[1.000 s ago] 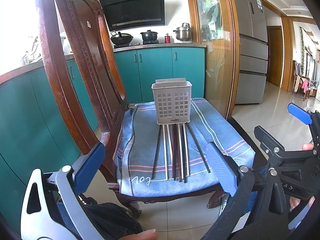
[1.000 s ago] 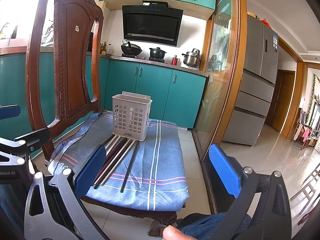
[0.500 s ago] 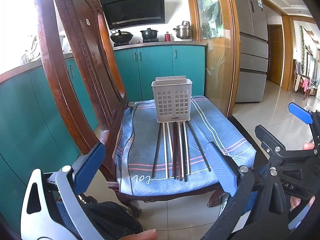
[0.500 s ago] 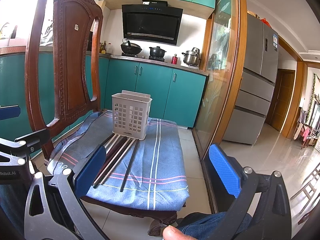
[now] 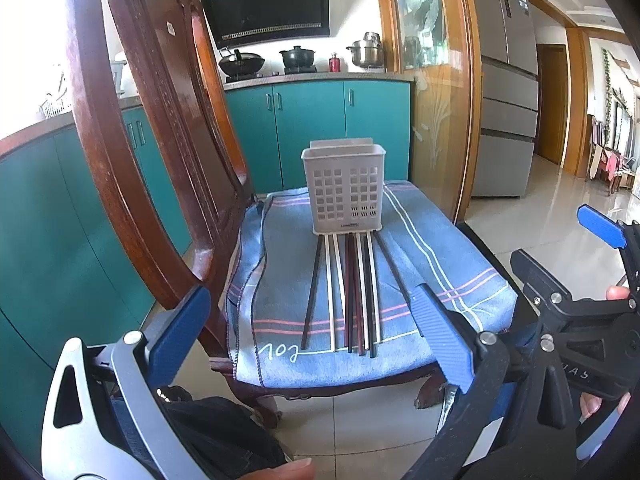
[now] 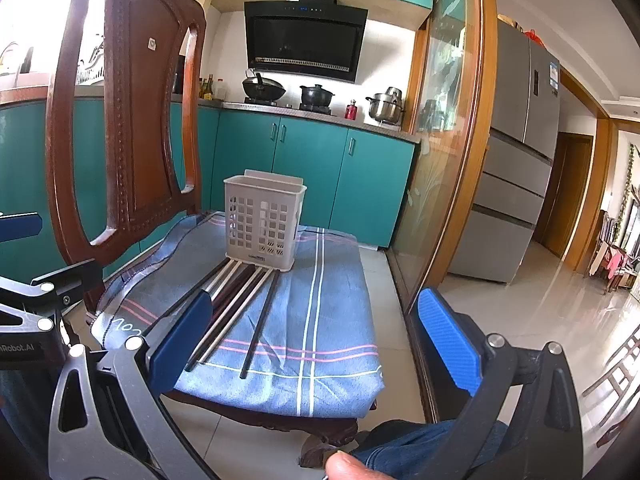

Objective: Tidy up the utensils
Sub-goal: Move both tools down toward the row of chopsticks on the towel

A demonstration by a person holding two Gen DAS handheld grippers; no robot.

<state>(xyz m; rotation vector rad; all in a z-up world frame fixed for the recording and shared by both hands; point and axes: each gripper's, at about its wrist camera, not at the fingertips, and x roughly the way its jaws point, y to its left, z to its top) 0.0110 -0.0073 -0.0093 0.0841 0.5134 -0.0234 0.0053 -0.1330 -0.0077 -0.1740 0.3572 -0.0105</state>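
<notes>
A white perforated utensil basket (image 5: pixel 344 192) stands upright at the far end of a chair seat covered by a blue striped cloth (image 5: pixel 276 268). Several chopsticks (image 5: pixel 352 292), dark and white, lie side by side on the cloth in front of it. The basket (image 6: pixel 262 224) and the chopsticks (image 6: pixel 240 304) also show in the right wrist view. My left gripper (image 5: pixel 312 332) is open and empty, held short of the seat's near edge. My right gripper (image 6: pixel 308 336) is open and empty, to the right of the chopsticks' near ends.
The wooden chair back (image 5: pixel 152 128) rises along the left of the seat. Teal kitchen cabinets (image 5: pixel 312 128) stand behind, with a glass sliding door (image 6: pixel 444 140) and a fridge (image 6: pixel 516 152) to the right. The floor is tiled (image 5: pixel 560 208). The right gripper's body (image 5: pixel 576 320) shows in the left wrist view.
Both grippers have drifted slightly; the basket and chopsticks sit a little lower in the left wrist view. Nothing was picked up or moved.
</notes>
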